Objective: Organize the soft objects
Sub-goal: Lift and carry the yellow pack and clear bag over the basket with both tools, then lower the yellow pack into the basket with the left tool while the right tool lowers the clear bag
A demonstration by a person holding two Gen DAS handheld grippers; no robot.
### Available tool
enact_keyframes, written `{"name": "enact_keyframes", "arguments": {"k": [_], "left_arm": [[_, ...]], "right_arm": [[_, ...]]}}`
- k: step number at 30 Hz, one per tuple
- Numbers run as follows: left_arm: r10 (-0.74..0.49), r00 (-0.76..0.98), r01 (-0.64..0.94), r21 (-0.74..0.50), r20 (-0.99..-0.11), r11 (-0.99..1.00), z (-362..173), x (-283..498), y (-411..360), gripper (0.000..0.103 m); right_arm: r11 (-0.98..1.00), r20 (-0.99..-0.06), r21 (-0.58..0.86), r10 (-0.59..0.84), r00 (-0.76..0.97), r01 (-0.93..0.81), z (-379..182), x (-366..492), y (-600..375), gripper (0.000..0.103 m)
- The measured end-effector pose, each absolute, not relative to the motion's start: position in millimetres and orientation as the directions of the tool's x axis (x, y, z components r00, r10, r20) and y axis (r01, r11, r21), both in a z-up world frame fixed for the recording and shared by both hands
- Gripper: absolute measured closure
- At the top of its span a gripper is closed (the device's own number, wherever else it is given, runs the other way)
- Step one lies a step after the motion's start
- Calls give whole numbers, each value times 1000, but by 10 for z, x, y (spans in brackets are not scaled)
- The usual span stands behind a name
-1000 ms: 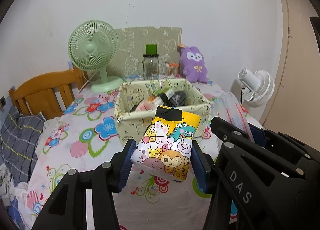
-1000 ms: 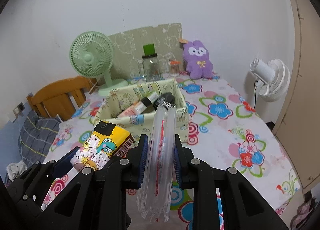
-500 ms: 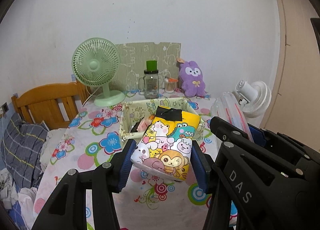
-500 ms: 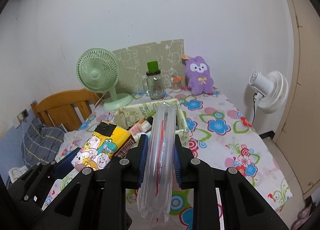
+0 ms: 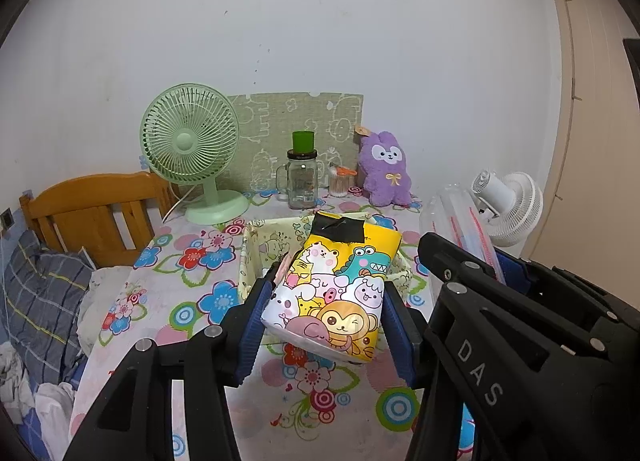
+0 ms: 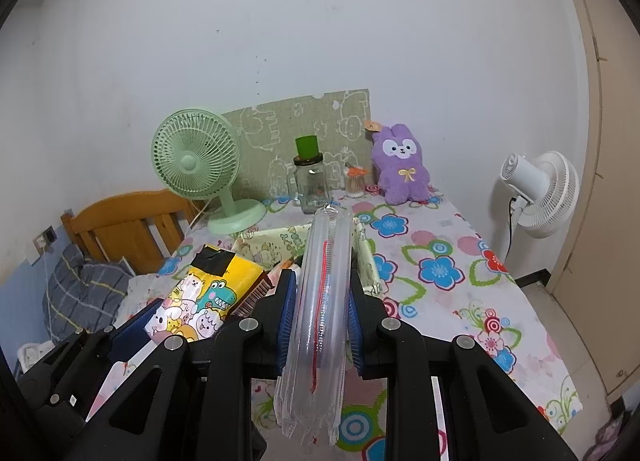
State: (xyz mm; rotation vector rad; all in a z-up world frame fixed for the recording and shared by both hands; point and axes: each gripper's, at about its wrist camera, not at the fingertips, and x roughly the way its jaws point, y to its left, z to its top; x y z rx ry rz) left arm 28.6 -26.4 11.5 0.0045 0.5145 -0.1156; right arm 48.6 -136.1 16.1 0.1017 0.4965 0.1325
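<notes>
My left gripper [image 5: 326, 303] is shut on a yellow tissue pack [image 5: 334, 289] printed with cartoon animals, held in the air above the flowered table. The same tissue pack [image 6: 200, 297] shows at the lower left of the right wrist view. My right gripper [image 6: 322, 305] is shut on a clear plastic pouch [image 6: 322, 301] with a red zip line, standing upright between the blue pads. The pouch [image 5: 460, 213] also appears at the right in the left wrist view. Behind both lies a pale fabric storage box [image 5: 256, 245] with several items inside; the box [image 6: 280, 239] is partly hidden by what I hold.
At the back of the table stand a green desk fan [image 5: 192, 157], a glass jar with a green lid [image 5: 303, 177], a cotton-swab cup [image 5: 340, 181] and a purple plush bunny [image 5: 386, 171]. A white fan [image 6: 540, 193] is off the right edge. A wooden headboard [image 5: 96, 213] and bedding lie left.
Both grippers have risen with their loads. The box and table now sit lower and smaller in both views, and more wall shows.
</notes>
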Motion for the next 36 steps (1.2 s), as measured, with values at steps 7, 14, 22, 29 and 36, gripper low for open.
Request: {"name": "enact_keyframes", "arguments": {"k": [7,14,22,29,36], "left_arm": [[-103,862,99,-36,-497,994,110,428,-236,47],[-100,860,93,-38,-501,995,103,604,-209,47],[-96,852,85,-46,-514,995,58,864,-177,47],[-91,845,78,-47,-526,996,-9,1087,-176,47],[-87,843,72,-50,-531,996,-45,1259,-165,47]], "right_arm": [[987,-474,125,151,867,-104,147,662,-1316,76],[987,-481,120,150,864,-105,132,860,-1284,76],[987,-493,118,150,857,-105,91,1129,-1243,76],[987,-506,121,151,849,-104,24,1369,-1231,76],[987,-510,123,156,846,-108,-17,1569,-1207,76]]}}
